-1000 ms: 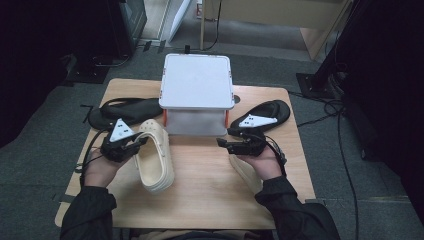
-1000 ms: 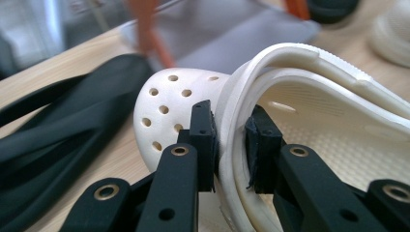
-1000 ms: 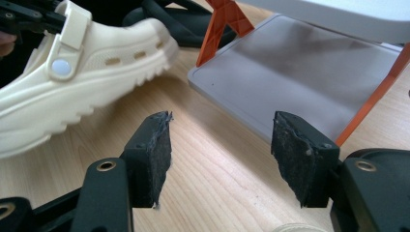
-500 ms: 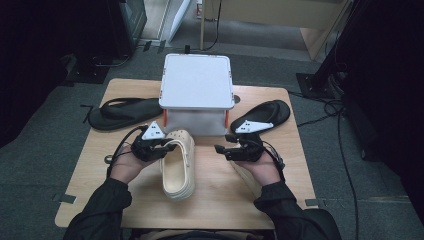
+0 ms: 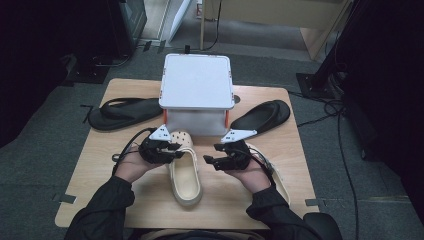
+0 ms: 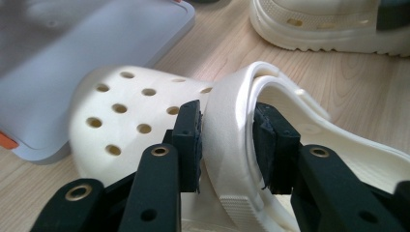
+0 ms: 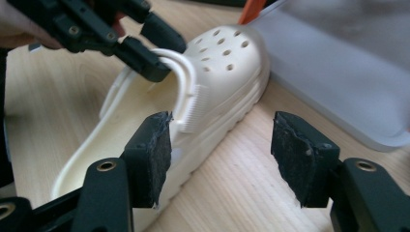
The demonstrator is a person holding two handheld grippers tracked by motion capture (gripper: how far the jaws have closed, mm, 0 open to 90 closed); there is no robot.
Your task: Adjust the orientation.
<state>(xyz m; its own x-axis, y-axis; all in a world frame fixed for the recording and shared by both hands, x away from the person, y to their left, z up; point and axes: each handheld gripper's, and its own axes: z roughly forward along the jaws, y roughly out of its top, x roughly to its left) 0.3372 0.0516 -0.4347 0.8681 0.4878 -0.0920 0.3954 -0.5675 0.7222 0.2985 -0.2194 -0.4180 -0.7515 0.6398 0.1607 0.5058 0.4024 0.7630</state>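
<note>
Left gripper [image 6: 227,145]: jaws astride folded heel strap of cream perforated foam clog [image 5: 184,170], just been opening; strap between the pads, far pad apart from it, grip released. Right gripper [image 7: 220,154]: jaws wide, nothing between. Clog: upright on wooden table [image 5: 300,165], toe against front of white lidded storage box [image 5: 196,81]. Left gripper view: second cream clog [image 6: 319,24] beyond. High view: black flip-flops [image 5: 122,112] flanking box. Since earlier frame: clog shifted from left of box to its front.

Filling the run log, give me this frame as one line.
left gripper: jaws just opening, around strap of cream perforated foam clog | right gripper: open, empty, beside clog | clog: sole down on wooden table, toe toward white lidded box
</note>
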